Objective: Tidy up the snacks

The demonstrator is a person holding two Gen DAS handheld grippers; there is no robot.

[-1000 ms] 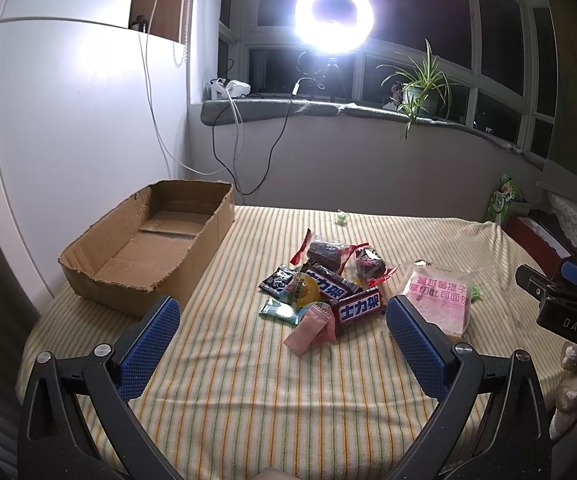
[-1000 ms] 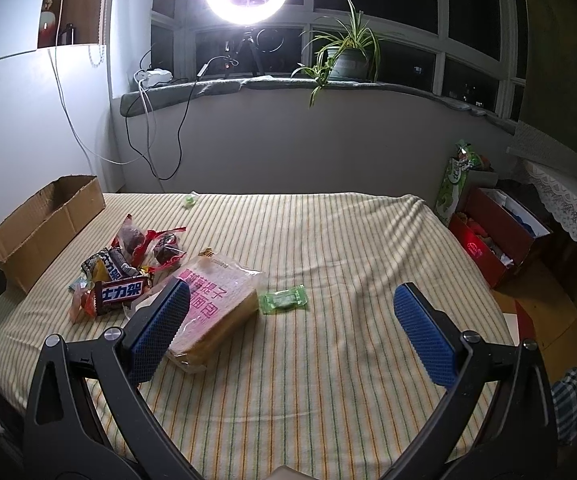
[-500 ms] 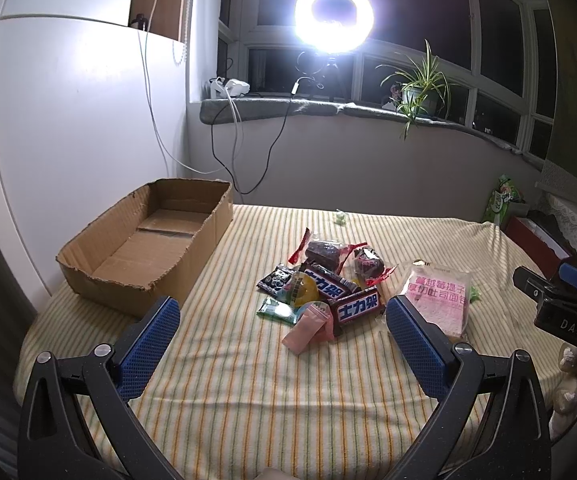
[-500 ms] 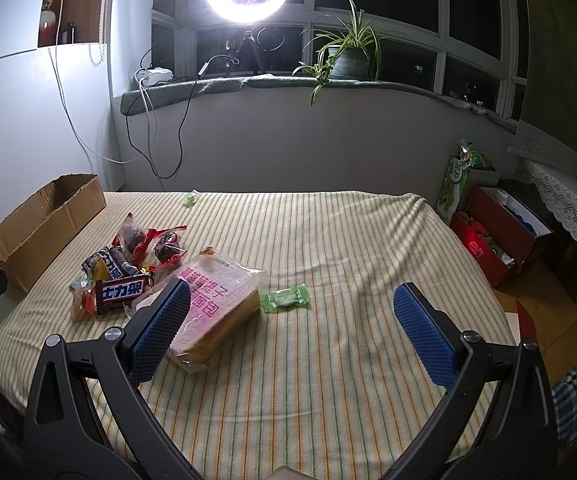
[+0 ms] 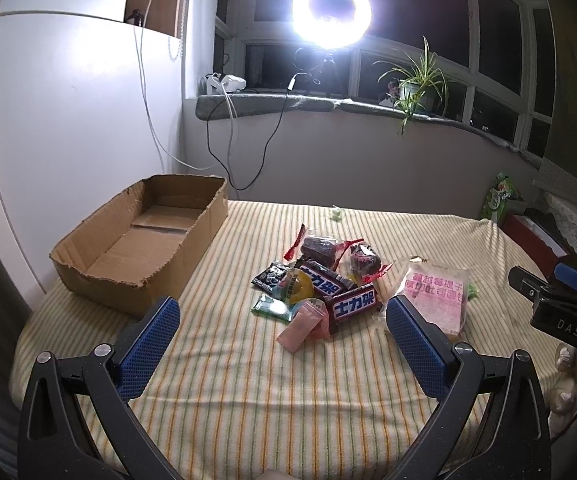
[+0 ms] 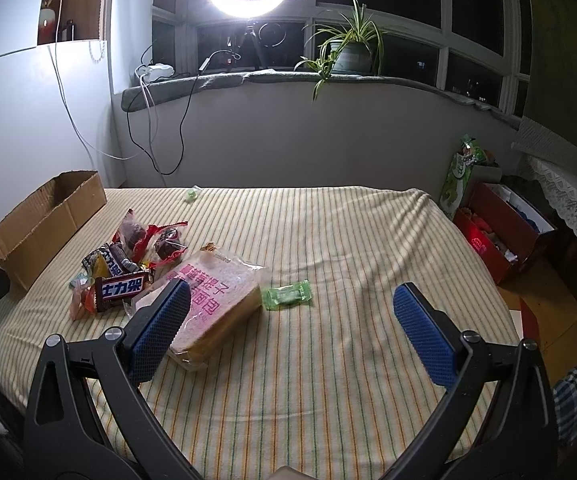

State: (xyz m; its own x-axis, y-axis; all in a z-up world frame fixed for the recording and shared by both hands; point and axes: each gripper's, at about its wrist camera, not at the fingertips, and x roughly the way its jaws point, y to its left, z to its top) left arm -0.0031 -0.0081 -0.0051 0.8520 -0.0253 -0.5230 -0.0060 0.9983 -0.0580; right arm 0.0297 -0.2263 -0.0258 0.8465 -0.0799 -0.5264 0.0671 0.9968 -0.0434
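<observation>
Left gripper [image 5: 282, 322] and right gripper [image 6: 290, 312] both spread wide, holding nothing, above striped cloth-covered table [image 6: 328, 360]; brown open cardboard box [image 5: 140, 240] beside heap of wrapped snacks [image 5: 320, 284].

- Bed [image 6: 328, 360], covered in a yellow striped cloth, carries everything.
- Cardboard box [image 5: 100, 276] at the left edge, open top.
- Snack pile [image 5: 320, 280] mid-bed: chocolate bars, red wrappers, pink packet.
- Bread bag [image 6: 224, 300] just right of the pile.
- Green candy [image 6: 287, 295] beside the bread.
- Small green sweet [image 6: 192, 194] near the far edge, apart.
</observation>
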